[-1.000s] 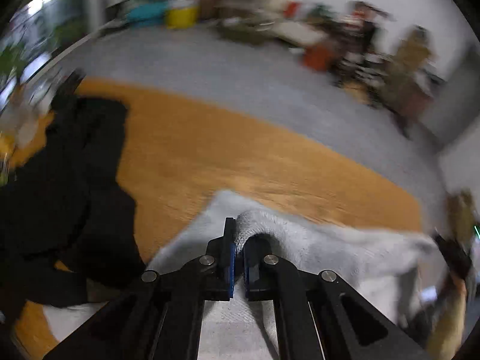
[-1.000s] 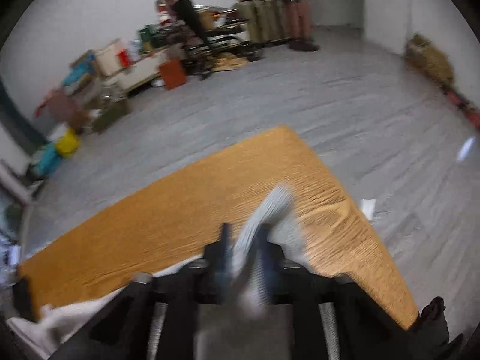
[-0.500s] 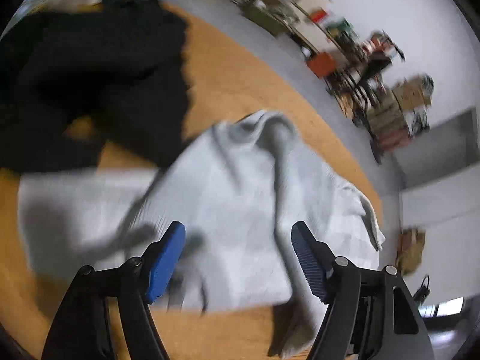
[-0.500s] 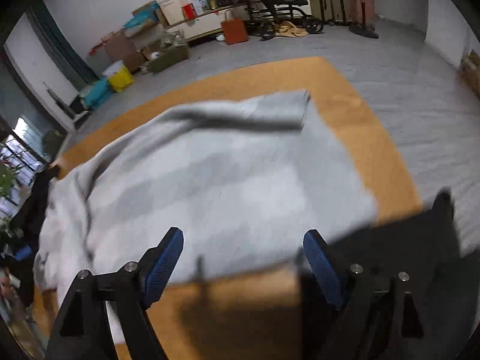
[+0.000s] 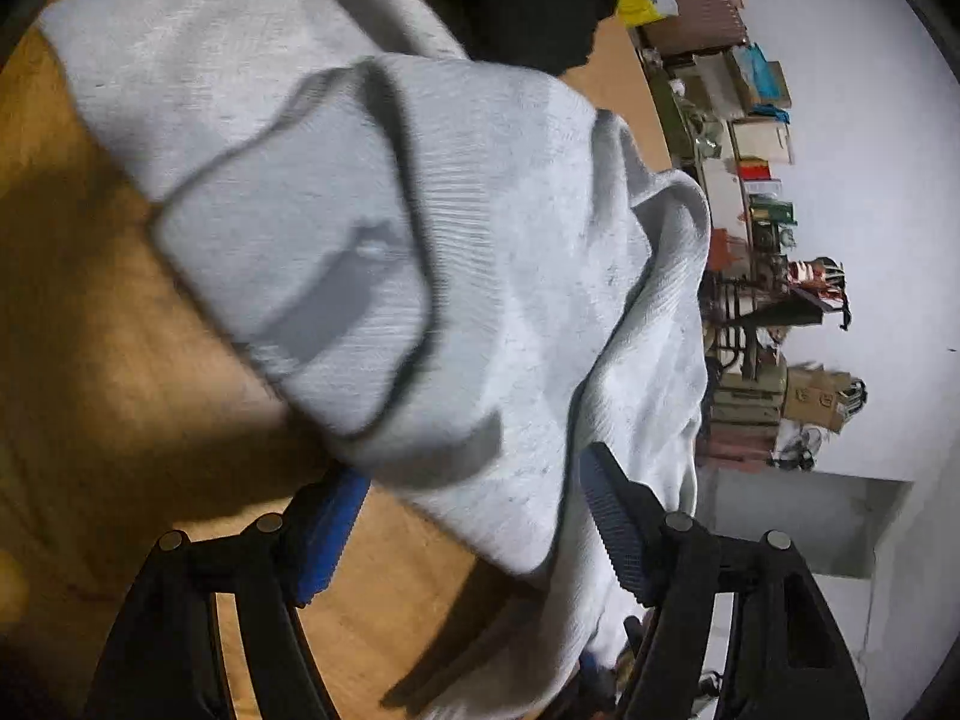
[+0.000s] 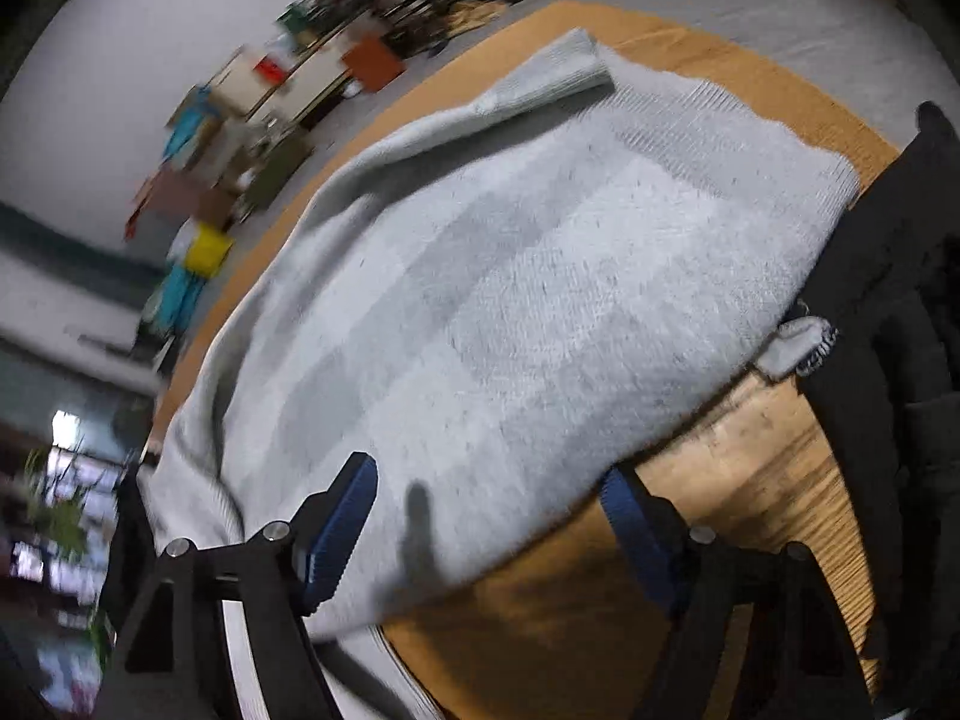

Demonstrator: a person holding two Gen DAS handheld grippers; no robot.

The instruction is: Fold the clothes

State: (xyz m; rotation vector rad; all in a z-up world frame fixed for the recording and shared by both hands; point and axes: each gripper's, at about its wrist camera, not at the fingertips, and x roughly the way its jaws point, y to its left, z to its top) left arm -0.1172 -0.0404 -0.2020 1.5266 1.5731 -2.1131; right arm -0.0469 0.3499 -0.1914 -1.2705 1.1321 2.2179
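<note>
The wooden worktop point(image 6: 750, 438) carried everything, its orange-brown grain showing along the near edge and round the far corner in the right wrist view. Most of it lay under the grey knitted sweater point(image 6: 528, 294), spread flat from the near edge towards the far corner, its ribbed hem running along the worktop's right-hand edge. One sleeve point(image 6: 552, 78) lay folded across the sweater's far end, its cuff close to the far corner. In the left wrist view the sweater point(image 5: 498, 276) was rumpled, with a doubled-over part lying on top, and a fold of it spilled over the worktop's edge point(image 5: 108, 396).

A black garment point(image 6: 888, 312) sat at the right-hand edge, touching the sweater's hem corner; a small grey scrap with a striped edge point(image 6: 798, 345) showed between the two. In the left wrist view a dark garment point(image 5: 528, 6) lay beyond the sweater.

The right tongs point(image 6: 486, 522) stood wide apart and were closing, low over the sweater's near edge, with the cloth's edge seen between them and neither pad pressing on it. The left tongs point(image 5: 468, 522) were also wide apart and closing, above the sweater's draped fold, which lay between the pads without being pinched.
</note>
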